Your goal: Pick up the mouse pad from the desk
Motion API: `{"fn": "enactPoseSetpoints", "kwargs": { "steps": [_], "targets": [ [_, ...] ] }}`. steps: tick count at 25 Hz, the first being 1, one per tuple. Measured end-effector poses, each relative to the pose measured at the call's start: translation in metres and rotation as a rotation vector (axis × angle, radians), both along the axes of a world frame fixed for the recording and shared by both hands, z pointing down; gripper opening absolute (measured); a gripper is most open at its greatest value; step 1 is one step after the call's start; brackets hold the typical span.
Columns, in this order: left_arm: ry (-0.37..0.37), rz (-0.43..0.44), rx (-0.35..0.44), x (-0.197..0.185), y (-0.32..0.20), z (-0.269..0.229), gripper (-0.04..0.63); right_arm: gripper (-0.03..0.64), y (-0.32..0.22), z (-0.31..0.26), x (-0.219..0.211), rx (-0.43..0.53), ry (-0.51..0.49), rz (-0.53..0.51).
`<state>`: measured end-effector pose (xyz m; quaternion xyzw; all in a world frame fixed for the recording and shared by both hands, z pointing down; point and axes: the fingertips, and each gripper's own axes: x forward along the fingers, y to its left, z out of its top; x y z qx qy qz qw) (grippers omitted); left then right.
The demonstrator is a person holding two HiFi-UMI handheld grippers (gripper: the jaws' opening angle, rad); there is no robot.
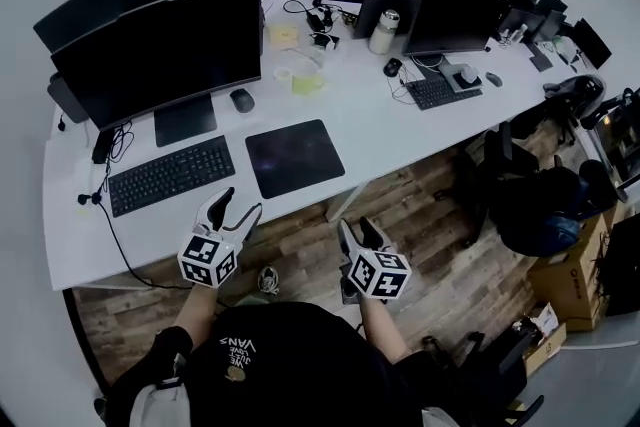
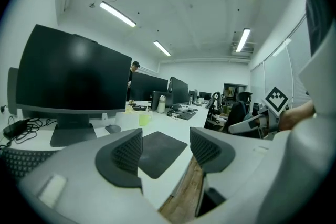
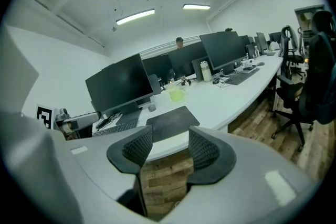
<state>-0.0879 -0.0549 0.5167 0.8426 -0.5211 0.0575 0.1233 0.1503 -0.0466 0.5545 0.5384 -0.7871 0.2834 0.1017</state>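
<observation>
A dark rectangular mouse pad (image 1: 294, 157) lies flat on the white desk (image 1: 400, 120), near its front edge and right of a black keyboard (image 1: 171, 175). It also shows as a dark mouse pad (image 2: 157, 150) in the left gripper view and a dark mouse pad (image 3: 172, 121) in the right gripper view. My left gripper (image 1: 240, 206) hangs open over the desk's front edge, a short way in front and left of the pad. My right gripper (image 1: 359, 233) is open too, off the desk above the wooden floor, in front and right of the pad. Neither holds anything.
A large black monitor (image 1: 165, 50) stands behind the keyboard, with a grey mouse (image 1: 242, 100) and a yellow-green cup (image 1: 307, 83) behind the pad. More monitors, a second keyboard (image 1: 443, 91) and a white flask (image 1: 383, 31) sit to the right. Office chairs (image 1: 545, 205) stand on the floor.
</observation>
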Motion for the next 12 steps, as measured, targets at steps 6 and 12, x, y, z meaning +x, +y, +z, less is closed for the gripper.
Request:
{"fn": "enactPoseSetpoints", "kwargs": {
  "steps": [6, 12],
  "targets": [
    [-0.027, 0.037, -0.036, -0.044, -0.045, 0.014, 0.258, 0.202, -0.041, 0.016, -0.029, -0.032, 0.005, 0.067],
    [-0.055, 0.081, -0.096, -0.065, -0.078, 0.041, 0.258, 0.202, -0.06, 0.035, -0.04, -0.082, 0.025, 0.116]
  ]
}}
